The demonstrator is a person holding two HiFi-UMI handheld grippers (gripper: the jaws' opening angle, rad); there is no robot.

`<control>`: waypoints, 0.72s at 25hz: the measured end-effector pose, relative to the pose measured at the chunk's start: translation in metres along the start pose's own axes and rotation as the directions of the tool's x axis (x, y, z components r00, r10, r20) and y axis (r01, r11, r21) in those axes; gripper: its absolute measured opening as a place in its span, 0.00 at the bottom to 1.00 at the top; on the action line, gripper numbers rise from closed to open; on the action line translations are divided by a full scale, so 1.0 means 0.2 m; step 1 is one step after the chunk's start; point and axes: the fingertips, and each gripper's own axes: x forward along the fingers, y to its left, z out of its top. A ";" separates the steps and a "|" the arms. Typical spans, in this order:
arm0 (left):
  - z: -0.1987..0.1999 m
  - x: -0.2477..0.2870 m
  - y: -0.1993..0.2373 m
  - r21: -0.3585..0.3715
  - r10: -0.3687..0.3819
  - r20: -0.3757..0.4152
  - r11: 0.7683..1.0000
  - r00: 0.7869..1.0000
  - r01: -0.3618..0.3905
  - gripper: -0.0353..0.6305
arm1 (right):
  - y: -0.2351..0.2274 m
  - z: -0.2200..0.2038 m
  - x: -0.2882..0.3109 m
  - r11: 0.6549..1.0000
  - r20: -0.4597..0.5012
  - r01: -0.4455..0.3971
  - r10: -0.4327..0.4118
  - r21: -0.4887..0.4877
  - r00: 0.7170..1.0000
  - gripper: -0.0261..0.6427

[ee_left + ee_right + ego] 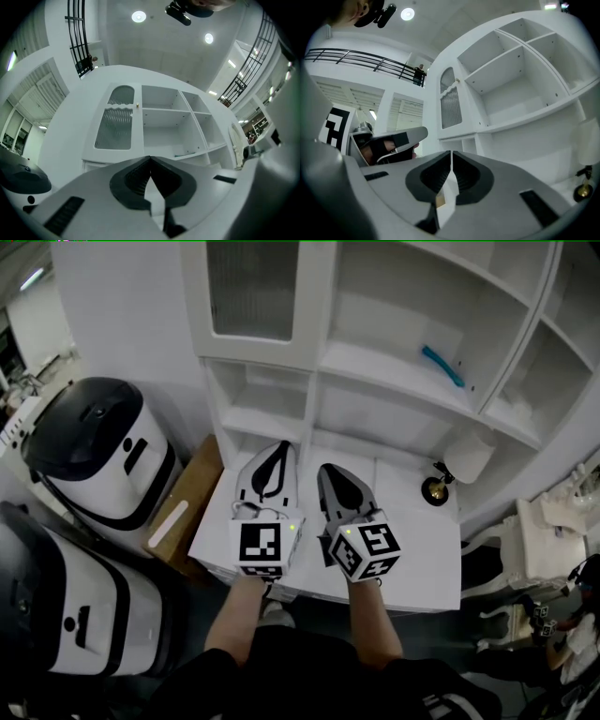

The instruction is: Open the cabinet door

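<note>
Jaws pressed together and empty, the left gripper (279, 447) and right gripper (329, 469) are held side by side above the white counter (412, 549), well short of the door (253, 292). The door, ribbed glass in a white frame, stands shut at the cabinet's upper left, beside the open shelves (403, 371). The task looks to be at the approach stage. The next move likely calls for one gripper to rise to the small knob (138, 105) on the door's right edge, part its jaws, clamp on and pull outward.

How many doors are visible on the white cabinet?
1. The ribbed-glass door stands at the upper left of the cabinet; every other compartment in view is open. More doors may lie outside the pictures.
</note>
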 end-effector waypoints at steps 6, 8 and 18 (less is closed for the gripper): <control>0.13 0.20 0.17 0.066 -0.024 0.060 0.998 0.998 0.020 0.07 | -0.04 0.19 0.23 0.998 0.086 -0.001 0.006 -0.058 0.996 0.07; 0.20 0.28 0.21 0.074 -0.048 0.078 0.996 0.996 0.043 0.07 | -0.05 0.25 0.29 0.997 0.108 0.001 0.007 -0.074 0.994 0.07; 0.55 0.60 0.28 0.189 -0.119 0.228 0.979 0.966 0.076 0.07 | -0.07 0.45 0.48 0.983 0.184 0.035 -0.001 -0.183 0.983 0.07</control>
